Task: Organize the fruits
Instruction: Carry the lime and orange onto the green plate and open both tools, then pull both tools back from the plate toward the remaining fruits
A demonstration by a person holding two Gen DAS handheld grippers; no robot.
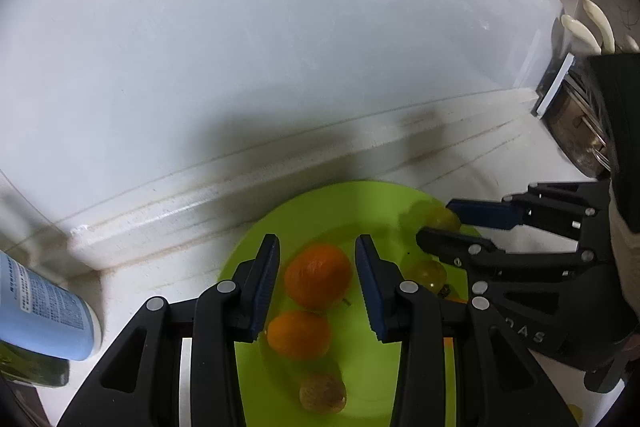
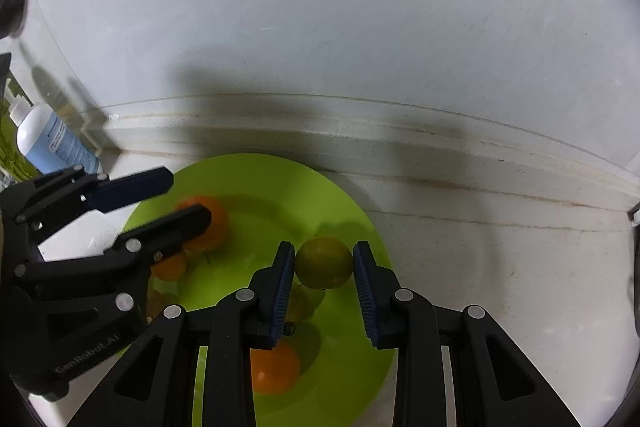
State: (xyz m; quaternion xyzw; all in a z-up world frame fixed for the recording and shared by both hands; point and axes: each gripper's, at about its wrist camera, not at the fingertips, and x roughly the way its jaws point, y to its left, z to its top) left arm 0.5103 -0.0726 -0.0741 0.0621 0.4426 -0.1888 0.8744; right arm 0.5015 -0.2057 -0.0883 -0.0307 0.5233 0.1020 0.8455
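A lime-green plate [image 1: 360,367] lies on the white counter and holds two oranges [image 1: 318,275] [image 1: 298,334], a brown fruit [image 1: 323,393] and a small yellow-green fruit [image 1: 430,273]. My left gripper [image 1: 316,269] is open, its pads either side of the far orange without touching. My right gripper [image 2: 324,263] is shut on a yellow-green round fruit [image 2: 324,262] above the plate [image 2: 360,347]. The right gripper also shows in the left wrist view [image 1: 444,223], with its fruit [image 1: 444,217]. The left gripper shows in the right wrist view [image 2: 180,199], over an orange [image 2: 208,223].
A blue-labelled bottle [image 1: 44,311] [image 2: 52,141] stands left of the plate. A white wall and its ledge [image 1: 200,195] run close behind. A dark rack with pale utensils [image 1: 576,99] is at far right. Another orange [image 2: 276,367] lies under my right gripper.
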